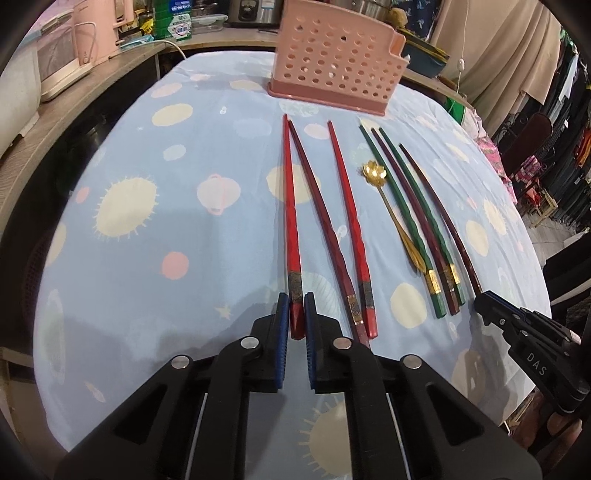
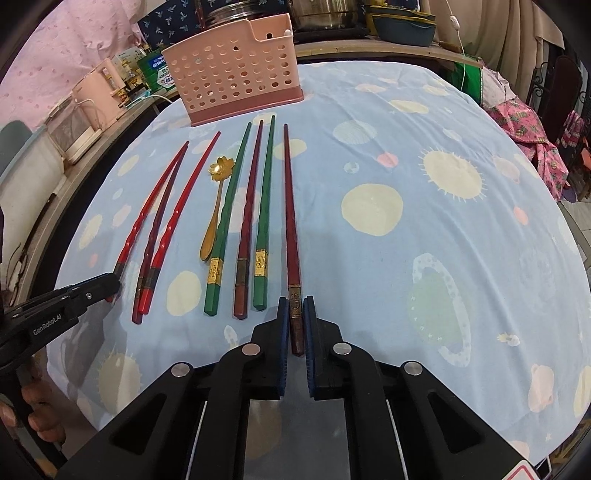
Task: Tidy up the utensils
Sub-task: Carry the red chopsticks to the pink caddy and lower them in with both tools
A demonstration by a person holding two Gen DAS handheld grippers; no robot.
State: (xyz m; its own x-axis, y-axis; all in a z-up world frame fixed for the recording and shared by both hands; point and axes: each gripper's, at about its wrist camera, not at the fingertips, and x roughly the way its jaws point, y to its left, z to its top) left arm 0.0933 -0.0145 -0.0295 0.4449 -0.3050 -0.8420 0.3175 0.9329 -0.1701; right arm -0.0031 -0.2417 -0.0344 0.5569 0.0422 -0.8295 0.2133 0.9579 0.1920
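Note:
On the blue patterned tablecloth [image 1: 166,229] several chopsticks lie side by side, pointing toward a pink perforated utensil holder [image 1: 332,55] [image 2: 236,74] at the far edge. My left gripper [image 1: 296,308] is shut on the thick end of the leftmost red chopstick [image 1: 289,206], which rests on the cloth. My right gripper [image 2: 296,314] is shut on the thick end of the rightmost dark red chopstick [image 2: 290,206], also lying flat. Between them lie red, maroon and green chopsticks [image 2: 225,206] and a gold flower-bowled spoon [image 1: 373,171] [image 2: 221,168]. Each gripper shows in the other's view: the right gripper [image 1: 482,301], the left gripper [image 2: 110,284].
Pink and white kitchen appliances [image 1: 59,62] stand on a wooden shelf left of the table. Metal pots [image 2: 321,14] and a blue bowl [image 2: 402,26] sit behind the holder. Hanging clothes [image 1: 535,103] fill the right side. A hand [image 2: 37,402] grips the left gripper's handle.

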